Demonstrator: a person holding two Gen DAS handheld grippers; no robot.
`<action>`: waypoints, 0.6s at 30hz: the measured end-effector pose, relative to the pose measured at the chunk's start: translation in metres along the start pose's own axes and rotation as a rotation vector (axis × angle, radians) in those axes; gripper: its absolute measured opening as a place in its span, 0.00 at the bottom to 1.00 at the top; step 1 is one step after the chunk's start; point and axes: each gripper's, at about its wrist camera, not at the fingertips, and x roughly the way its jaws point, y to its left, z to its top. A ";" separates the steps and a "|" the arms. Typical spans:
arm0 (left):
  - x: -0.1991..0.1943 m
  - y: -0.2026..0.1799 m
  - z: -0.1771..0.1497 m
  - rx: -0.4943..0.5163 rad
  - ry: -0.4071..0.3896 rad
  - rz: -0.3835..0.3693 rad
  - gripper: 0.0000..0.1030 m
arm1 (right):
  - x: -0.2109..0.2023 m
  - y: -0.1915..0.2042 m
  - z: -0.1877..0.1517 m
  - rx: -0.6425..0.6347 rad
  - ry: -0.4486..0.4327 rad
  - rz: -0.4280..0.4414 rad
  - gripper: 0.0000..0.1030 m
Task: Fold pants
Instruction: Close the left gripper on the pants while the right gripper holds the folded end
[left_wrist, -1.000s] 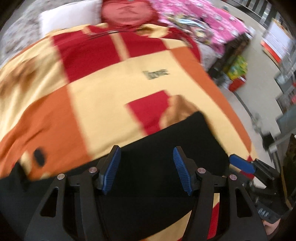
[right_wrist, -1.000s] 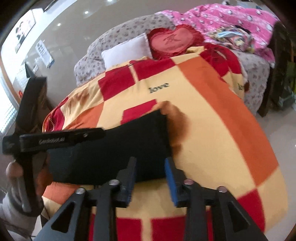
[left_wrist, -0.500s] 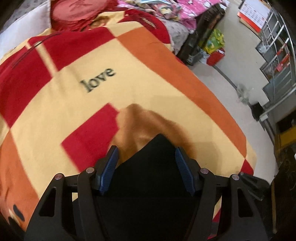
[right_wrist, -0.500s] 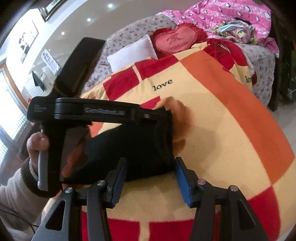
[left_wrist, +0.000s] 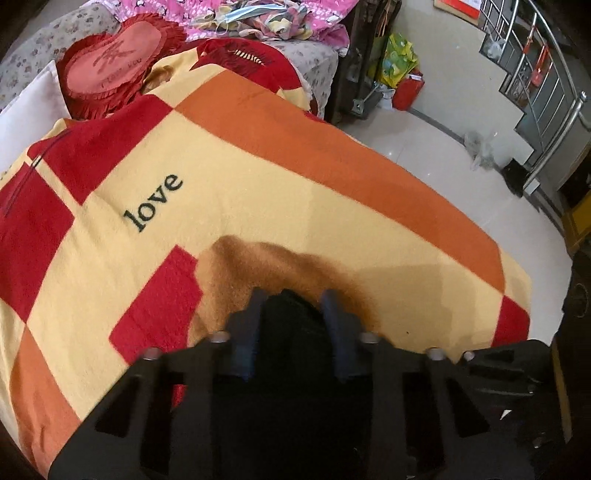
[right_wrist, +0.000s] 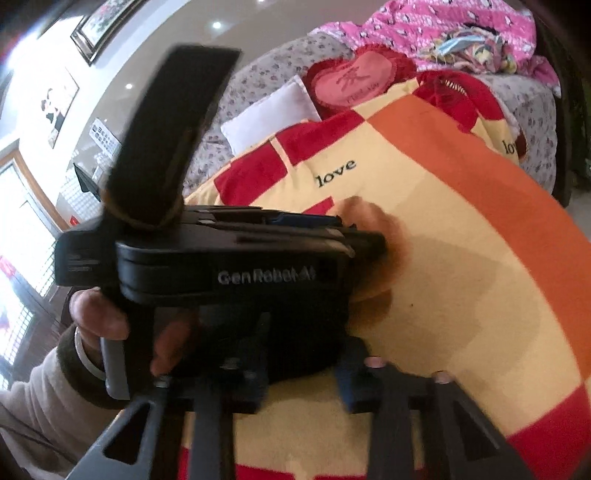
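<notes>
The black pants (left_wrist: 288, 332) lie folded on the red, orange and yellow checked blanket (left_wrist: 258, 192). In the left wrist view my left gripper (left_wrist: 291, 310) is open, its fingers on either side of the pants' far corner. In the right wrist view the pants (right_wrist: 306, 332) are mostly hidden behind the left gripper's black body (right_wrist: 236, 266), held in a hand. My right gripper (right_wrist: 306, 354) is open at the near edge of the pants, its fingers straddling the edge.
A heart-shaped red cushion (left_wrist: 118, 59) and a white pillow (right_wrist: 269, 110) lie at the far end, with pink bedding (right_wrist: 443, 33) behind. The blanket drops off to tiled floor (left_wrist: 461, 147) on the right, where bags (left_wrist: 399, 62) and a metal railing (left_wrist: 546, 74) stand.
The left gripper has moved forward along the pants to their far corner. The right gripper has opened wider and come up to the pants' near edge.
</notes>
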 end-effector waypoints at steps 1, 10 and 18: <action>-0.001 0.001 0.000 -0.005 -0.004 -0.008 0.18 | 0.000 0.002 0.002 -0.008 -0.006 -0.004 0.18; -0.099 0.031 -0.010 -0.082 -0.189 -0.050 0.14 | -0.022 0.070 0.029 -0.160 -0.072 0.085 0.15; -0.179 0.104 -0.087 -0.281 -0.273 0.065 0.14 | 0.019 0.165 0.022 -0.359 0.017 0.231 0.15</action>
